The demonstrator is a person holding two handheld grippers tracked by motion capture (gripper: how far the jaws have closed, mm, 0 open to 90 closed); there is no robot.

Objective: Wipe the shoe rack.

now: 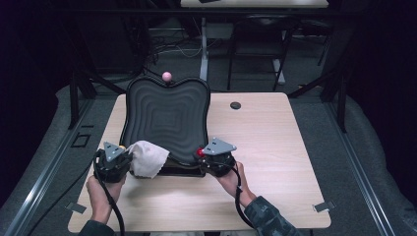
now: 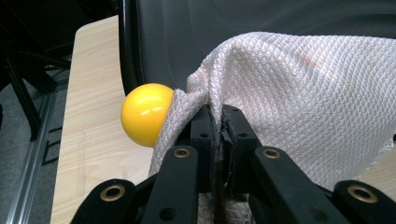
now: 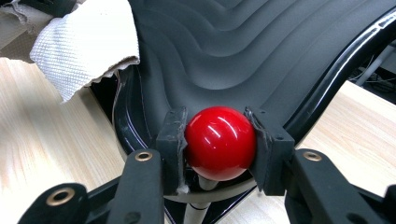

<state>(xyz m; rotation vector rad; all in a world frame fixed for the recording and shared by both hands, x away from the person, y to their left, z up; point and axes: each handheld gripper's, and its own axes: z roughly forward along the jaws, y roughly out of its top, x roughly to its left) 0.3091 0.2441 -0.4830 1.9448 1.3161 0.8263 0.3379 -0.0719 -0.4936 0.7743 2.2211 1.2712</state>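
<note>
Wiping is under way: left gripper [image 2: 219, 122] fingers pinch the cloth [image 2: 299, 98] on the black tray [image 1: 167, 115]; right gripper [image 3: 219, 140] fingers clamp the red knob [image 3: 220, 142]; next, sweep farther in.

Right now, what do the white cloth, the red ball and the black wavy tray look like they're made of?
White cloth: woven fabric, matte, probably cotton or microfibre; a fine diamond weave shows, and it folds softly.
Red ball: hard glossy plastic or resin by the look; sharp light reflections.
Black wavy tray: likely moulded plastic or rubber; dull rippled surface with a shinier rim.
</note>
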